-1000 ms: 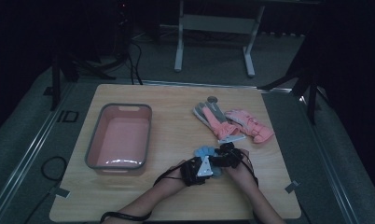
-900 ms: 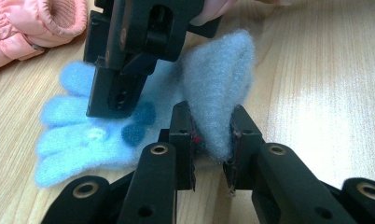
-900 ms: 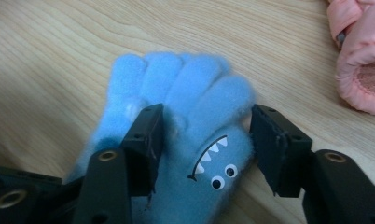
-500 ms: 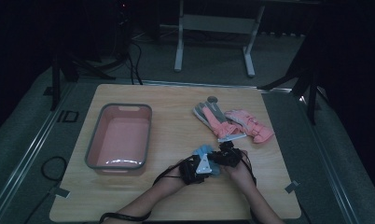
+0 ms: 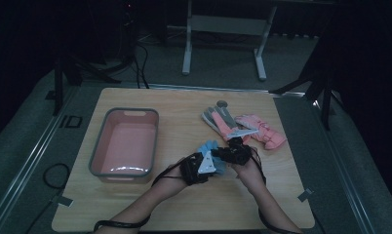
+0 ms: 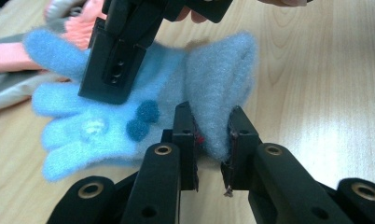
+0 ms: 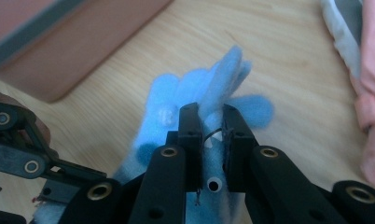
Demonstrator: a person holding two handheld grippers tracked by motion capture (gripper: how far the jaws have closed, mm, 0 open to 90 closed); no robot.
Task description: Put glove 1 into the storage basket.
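A fuzzy light-blue glove (image 6: 97,126) with dark blue pom-poms hangs between both grippers, just above the wooden table (image 5: 184,102). My left gripper (image 6: 212,135) is shut on the folded cuff edge of the glove. My right gripper (image 7: 209,126) has just been closing and now pinches a flap of the same glove (image 7: 176,98) near its fingers. In the high view the two grippers meet at the table's front middle, left gripper (image 5: 204,166) and right gripper (image 5: 224,156), with the blue glove (image 5: 208,147) between them.
A pink tub with a grey rim (image 5: 97,151) stands at the left of the table. Behind the grippers lie a grey and pink glove (image 5: 222,121) and a pink glove (image 5: 263,132). A metal frame stands on the floor beyond the table.
Both hands have risen a little, drawing the blue glove up off the table. The right gripper's jaws have closed onto the glove.
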